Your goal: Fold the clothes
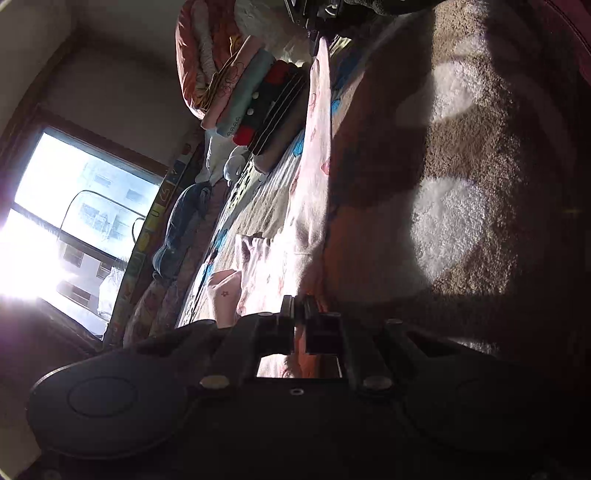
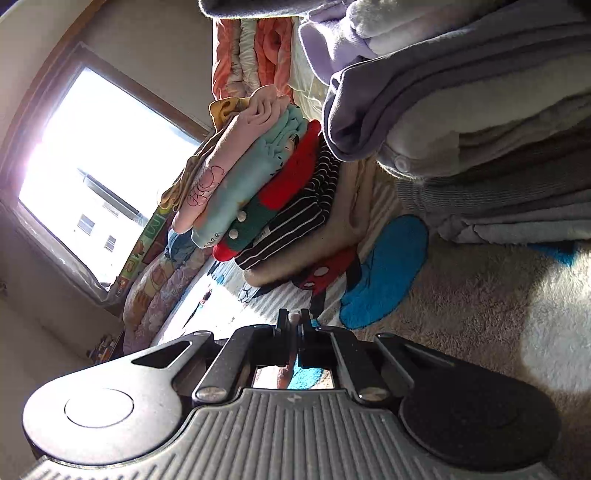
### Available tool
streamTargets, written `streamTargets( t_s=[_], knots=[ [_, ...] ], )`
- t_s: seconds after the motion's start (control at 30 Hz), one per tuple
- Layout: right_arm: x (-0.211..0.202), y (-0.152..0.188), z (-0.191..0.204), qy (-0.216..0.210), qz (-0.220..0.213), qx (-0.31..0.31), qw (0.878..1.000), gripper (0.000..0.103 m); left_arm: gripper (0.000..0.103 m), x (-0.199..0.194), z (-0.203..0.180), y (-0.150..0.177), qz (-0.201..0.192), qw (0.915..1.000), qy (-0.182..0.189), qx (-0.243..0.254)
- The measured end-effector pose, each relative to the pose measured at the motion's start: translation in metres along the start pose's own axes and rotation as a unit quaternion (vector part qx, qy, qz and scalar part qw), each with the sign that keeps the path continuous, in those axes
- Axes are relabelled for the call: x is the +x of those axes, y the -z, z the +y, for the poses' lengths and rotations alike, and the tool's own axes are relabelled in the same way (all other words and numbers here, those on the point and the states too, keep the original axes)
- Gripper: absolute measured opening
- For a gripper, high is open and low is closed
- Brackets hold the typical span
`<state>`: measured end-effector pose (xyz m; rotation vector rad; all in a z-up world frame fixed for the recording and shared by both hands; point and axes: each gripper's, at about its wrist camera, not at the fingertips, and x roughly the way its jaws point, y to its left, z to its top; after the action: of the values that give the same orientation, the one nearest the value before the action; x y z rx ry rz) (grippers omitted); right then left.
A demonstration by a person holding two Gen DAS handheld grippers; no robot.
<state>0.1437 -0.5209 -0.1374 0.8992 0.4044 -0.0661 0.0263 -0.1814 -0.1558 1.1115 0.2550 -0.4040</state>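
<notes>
A pale pink garment with small red prints [image 1: 314, 177] hangs stretched as a long strip over the fluffy bed blanket [image 1: 480, 166]. My left gripper [image 1: 299, 308] is shut on its near end. At the top of the left wrist view the strip runs up to my right gripper [image 1: 317, 26]. In the right wrist view my right gripper [image 2: 294, 319] is shut with a thin edge of the pink garment [image 2: 294, 316] pinched between its fingers. Most of the garment is hidden from that view.
A stack of folded clothes [image 2: 266, 192] in pink, teal, red and black stripes lies ahead on the blanket [image 2: 461, 314]. A taller grey and lavender folded pile [image 2: 461, 122] stands to its right. Rolled bedding [image 2: 255, 48] and a bright window [image 2: 92, 166] lie beyond.
</notes>
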Motion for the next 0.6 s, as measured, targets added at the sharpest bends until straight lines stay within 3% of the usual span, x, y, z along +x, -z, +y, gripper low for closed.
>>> streamTargets(
  t_s=[0.13, 0.23, 0.37, 0.4, 0.5, 0.57, 0.6],
  knots=[
    [0.016, 0.009, -0.017, 0.057, 0.037, -0.006, 0.998, 0.006, 0.004, 0.006, -0.010, 0.007, 0.002, 0.9999, 0.012, -0.004],
    [0.008, 0.015, -0.029, 0.064, 0.023, 0.009, 0.998, 0.008, 0.004, 0.005, -0.006, 0.004, -0.002, 0.9997, 0.021, -0.012],
    [-0.015, 0.020, -0.010, 0.080, -0.013, -0.033, 0.996, 0.034, 0.009, -0.007, 0.001, 0.000, -0.014, 0.9978, 0.049, -0.042],
    [-0.020, 0.022, -0.001, 0.073, -0.019, -0.048, 0.996, 0.036, 0.011, -0.010, 0.004, -0.001, -0.013, 0.9968, 0.057, -0.055],
    [-0.034, 0.039, 0.034, 0.035, -0.020, -0.099, 0.994, 0.036, 0.029, -0.020, 0.019, -0.001, -0.007, 0.9920, 0.071, -0.105],
    [-0.040, 0.057, 0.057, -0.004, -0.003, -0.118, 0.993, 0.036, 0.048, -0.028, 0.033, 0.003, 0.005, 0.9869, 0.072, -0.144],
    [-0.043, 0.068, 0.066, -0.026, 0.010, -0.117, 0.993, 0.037, 0.050, -0.033, 0.041, 0.008, 0.016, 0.9832, 0.067, -0.169]
  ],
)
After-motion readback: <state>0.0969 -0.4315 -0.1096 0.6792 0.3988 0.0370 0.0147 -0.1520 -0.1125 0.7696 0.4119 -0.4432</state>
